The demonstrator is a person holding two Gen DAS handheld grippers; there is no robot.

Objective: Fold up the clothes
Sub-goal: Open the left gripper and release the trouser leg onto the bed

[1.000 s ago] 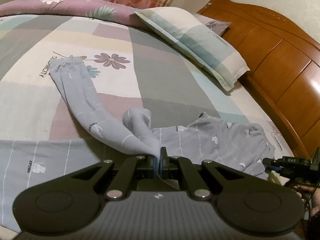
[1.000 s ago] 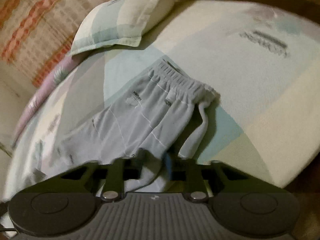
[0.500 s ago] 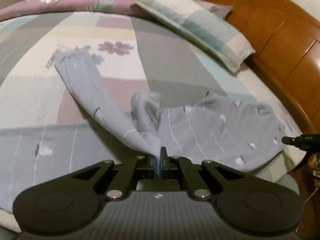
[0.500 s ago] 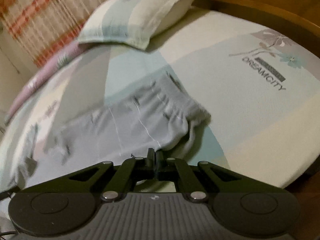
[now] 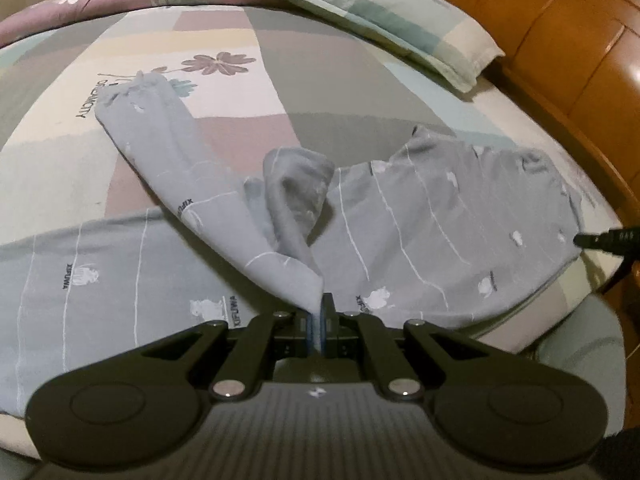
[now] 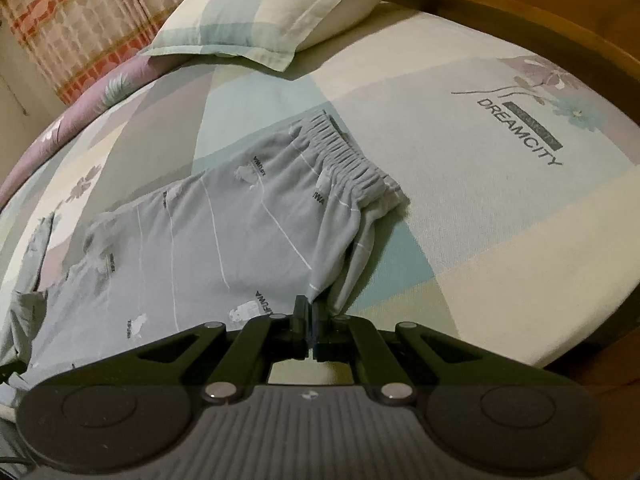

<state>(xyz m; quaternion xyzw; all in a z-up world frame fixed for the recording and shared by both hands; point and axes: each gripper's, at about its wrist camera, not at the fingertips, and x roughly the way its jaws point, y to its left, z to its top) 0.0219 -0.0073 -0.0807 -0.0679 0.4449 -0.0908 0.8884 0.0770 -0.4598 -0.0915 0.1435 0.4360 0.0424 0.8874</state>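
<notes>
Trousers (image 5: 420,216) lay flatter than a second earlier across the frame's centre on the bed (image 5: 340,92); left gripper (image 5: 318,322) pinched a leg end, right gripper (image 6: 310,320) the waist corner, so spreading seemed nearly finished

Left gripper (image 5: 319,322) clamped on a fold of grey trousers (image 5: 420,236), the cloth pinched between its jaws. One leg trailed away up-left across the patchwork bedsheet (image 5: 340,80). Pillow (image 5: 384,16) lay beside the wooden headboard (image 5: 560,52). Right gripper's tip (image 5: 608,238) showed at the trousers' right edge.
</notes>
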